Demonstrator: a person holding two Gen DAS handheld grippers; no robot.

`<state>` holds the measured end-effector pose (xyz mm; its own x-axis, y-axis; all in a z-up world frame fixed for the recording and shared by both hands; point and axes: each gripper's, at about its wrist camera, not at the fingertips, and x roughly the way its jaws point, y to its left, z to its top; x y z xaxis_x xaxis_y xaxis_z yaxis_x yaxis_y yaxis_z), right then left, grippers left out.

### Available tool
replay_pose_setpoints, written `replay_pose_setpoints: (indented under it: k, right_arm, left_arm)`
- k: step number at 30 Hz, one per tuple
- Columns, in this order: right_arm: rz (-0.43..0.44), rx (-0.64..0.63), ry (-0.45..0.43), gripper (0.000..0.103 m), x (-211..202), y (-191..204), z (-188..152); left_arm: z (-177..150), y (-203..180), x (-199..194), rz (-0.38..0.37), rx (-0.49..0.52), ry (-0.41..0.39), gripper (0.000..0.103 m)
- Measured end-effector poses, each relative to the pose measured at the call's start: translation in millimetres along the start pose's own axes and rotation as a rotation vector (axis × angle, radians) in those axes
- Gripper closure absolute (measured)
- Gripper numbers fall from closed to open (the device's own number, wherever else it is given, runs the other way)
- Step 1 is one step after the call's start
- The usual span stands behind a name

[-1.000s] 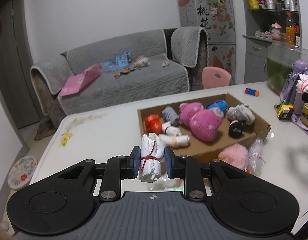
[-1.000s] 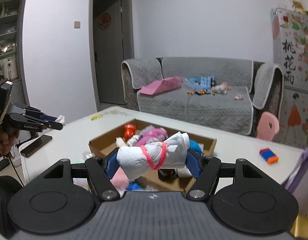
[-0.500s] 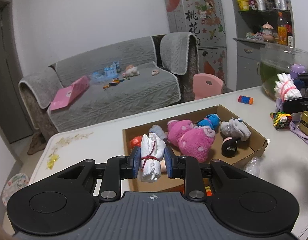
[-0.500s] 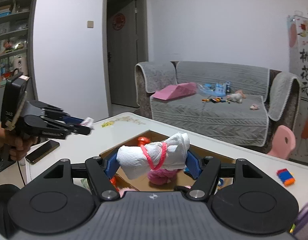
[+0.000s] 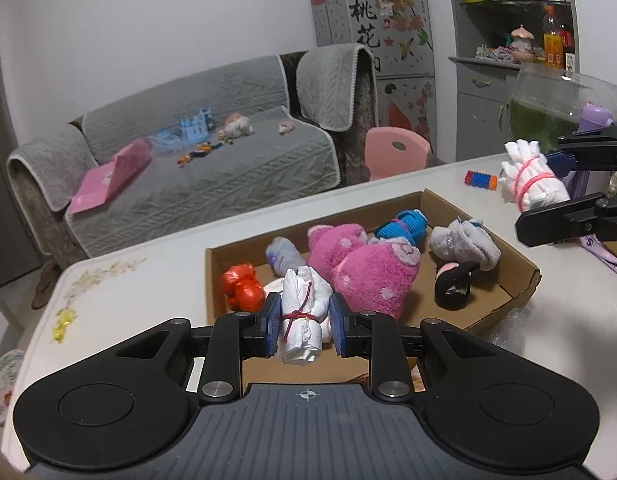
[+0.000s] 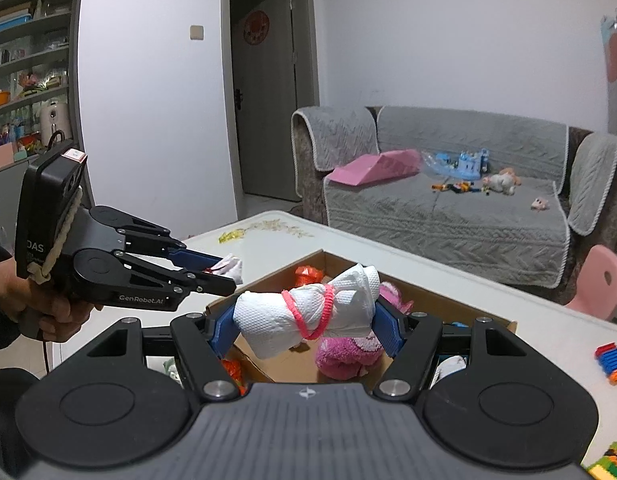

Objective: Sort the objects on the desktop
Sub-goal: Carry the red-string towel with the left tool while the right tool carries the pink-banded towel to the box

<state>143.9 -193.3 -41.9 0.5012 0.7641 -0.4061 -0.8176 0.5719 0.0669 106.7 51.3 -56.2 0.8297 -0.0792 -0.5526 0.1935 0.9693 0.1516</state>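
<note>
Each hand-held gripper, left (image 5: pixel 302 330) and right (image 6: pixel 304 326), is clamped on a soft, light white tissue bundle (image 5: pixel 302 320) (image 6: pixel 308 316) above the cardboard box (image 5: pixel 524 270) on the bench (image 5: pixel 148 264); squashy, best pinched mid-body at its band.

- Grey sofa (image 5: pixel 212 160) against the wall, a pink bag (image 5: pixel 108 180) and small toys lying on its seat.
- Pink child's chair (image 5: pixel 396 152) beside the sofa.
- Flowered fridge (image 5: pixel 372 20).
- Closed door (image 6: pixel 264 100).
</note>
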Motion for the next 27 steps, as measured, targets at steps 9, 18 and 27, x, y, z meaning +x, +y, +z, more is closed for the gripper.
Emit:
replay_pose_setpoints:
  k: [9, 18, 27]
  right_arm:
    - [-0.002, 0.006, 0.049, 0.039, 17.1, -8.1, -3.1]
    - [-0.031, 0.006, 0.141, 0.039, 45.0, -28.3, -14.4]
    - [-0.095, -0.061, 0.240, 0.038, 72.8, -39.2, -25.2]
  left_arm:
    - [1.0, 4.7, 41.5, -0.024, -0.016, 0.049, 0.071]
    - [-0.2, 16.4, 83.4, -0.025, -0.048, 0.125, 0.071]
    - [-7.9, 14.0, 96.9, -0.003, -0.034, 0.146, 0.039]
